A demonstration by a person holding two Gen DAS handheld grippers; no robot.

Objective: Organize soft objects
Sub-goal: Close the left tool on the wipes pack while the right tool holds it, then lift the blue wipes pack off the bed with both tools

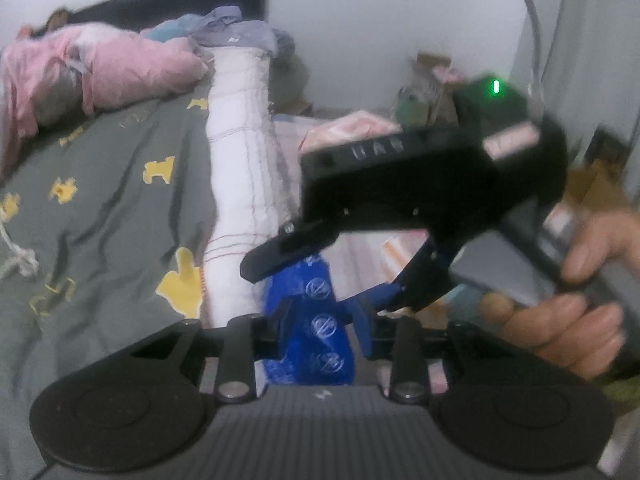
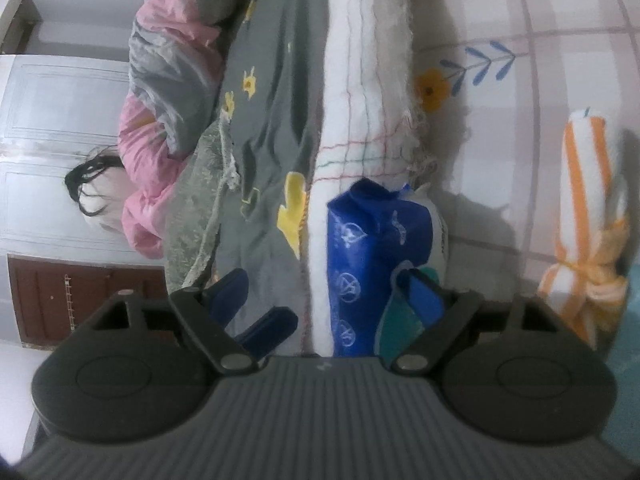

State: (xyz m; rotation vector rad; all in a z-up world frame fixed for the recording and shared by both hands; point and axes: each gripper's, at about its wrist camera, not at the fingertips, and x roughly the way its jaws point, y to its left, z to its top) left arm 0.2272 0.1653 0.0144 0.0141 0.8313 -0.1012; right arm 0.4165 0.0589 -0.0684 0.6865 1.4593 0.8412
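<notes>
Left wrist view: blue pouch (image 1: 316,320), printed with white round emblems, sits low centre between the left gripper (image 1: 322,326) fingers. Long axis runs up-down the frame, far end toward the white quilted roll (image 1: 238,168). Jaws stand narrow; whether the pads press the pouch cannot be told. Right gripper (image 1: 340,272) enters from the right, held by a hand (image 1: 576,300); jaws spread wide, tips just beside the pouch.

Right wrist view: pouch (image 2: 368,256) lower centre, long axis near vertical in frame, crumpled top end pointing up against the roll (image 2: 364,80). Right gripper (image 2: 336,304) jaws wide; the right finger (image 2: 424,296) touches the pouch. Orange-striped rolled towel (image 2: 588,208) lies right, apart, on the pink checked sheet (image 2: 520,20).
</notes>
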